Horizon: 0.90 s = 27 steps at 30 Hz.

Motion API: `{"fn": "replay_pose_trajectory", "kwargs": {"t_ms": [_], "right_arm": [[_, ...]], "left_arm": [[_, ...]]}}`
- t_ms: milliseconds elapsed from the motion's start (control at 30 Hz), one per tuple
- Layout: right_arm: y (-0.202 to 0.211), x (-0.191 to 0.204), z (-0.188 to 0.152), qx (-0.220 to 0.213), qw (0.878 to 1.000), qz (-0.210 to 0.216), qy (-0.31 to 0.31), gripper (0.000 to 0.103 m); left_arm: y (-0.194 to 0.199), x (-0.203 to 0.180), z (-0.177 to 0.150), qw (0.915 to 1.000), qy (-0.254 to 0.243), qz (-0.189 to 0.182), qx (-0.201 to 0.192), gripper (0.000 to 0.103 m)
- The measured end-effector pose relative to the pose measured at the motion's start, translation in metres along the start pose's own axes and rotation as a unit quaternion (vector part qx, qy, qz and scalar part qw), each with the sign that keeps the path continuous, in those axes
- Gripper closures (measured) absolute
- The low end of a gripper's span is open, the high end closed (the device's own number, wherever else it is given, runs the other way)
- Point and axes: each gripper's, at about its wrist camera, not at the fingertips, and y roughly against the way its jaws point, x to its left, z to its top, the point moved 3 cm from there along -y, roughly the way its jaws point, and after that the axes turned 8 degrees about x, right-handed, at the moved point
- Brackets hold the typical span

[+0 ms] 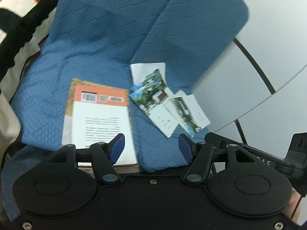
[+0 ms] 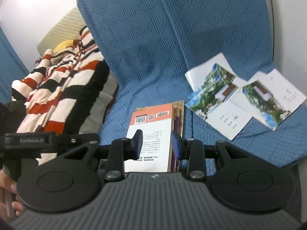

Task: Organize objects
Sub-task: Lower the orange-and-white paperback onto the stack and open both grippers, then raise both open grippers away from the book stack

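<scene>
Left wrist view: the left tool (image 1: pixel 151 145) is seen above a seat draped in a blue quilted cover (image 1: pixel 99 38), its jaws spread with nothing between them. A book (image 1: pixel 99 120) is seen lying back cover up just ahead of the left-hand pad, stacked on at least one more volume whose edges show beneath. Ahead and to the right of the tool, several leaflets (image 1: pixel 168 105) are scattered in a loose overlapping fan, unaligned. Right wrist view: the right tool (image 2: pixel 157 143) is held over the same book (image 2: pixel 153 132), its jaws partly apart and clamping nothing; the leaflets (image 2: pixel 243 97) lie ahead to its right, a striped garment (image 2: pixel 57 88) well off to its left. The books are judged to be already gathered into one stack; the leaflets are judged to remain to be squared and placed.
</scene>
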Motion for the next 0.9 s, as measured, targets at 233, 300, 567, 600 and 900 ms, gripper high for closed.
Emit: {"fn": "replay_pose_trajectory", "kwargs": {"t_ms": [233,300,567,600,900], "right_arm": [[0.037,-0.005,-0.013,-0.04,0.999,-0.02,0.006,0.066],[0.044,-0.008,-0.018,-0.048,0.998,-0.026,0.006,0.066],[0.071,-0.03,-0.044,-0.071,0.996,-0.062,-0.009,0.066],[0.073,-0.033,-0.046,-0.073,0.995,-0.067,-0.01,0.066],[0.085,-0.058,-0.07,-0.069,0.993,-0.081,-0.051,0.066]], "left_arm": [[0.007,-0.044,-0.01,0.9989,-0.039,0.009,-0.026,0.028],[0.008,-0.053,-0.014,0.9983,-0.047,0.011,-0.033,0.024],[0.003,-0.088,-0.033,0.997,-0.065,0.015,-0.039,0.016],[0.001,-0.092,-0.036,0.9968,-0.069,0.015,-0.037,0.016],[-0.017,-0.123,-0.056,0.9956,-0.089,0.003,-0.031,0.001]]}}
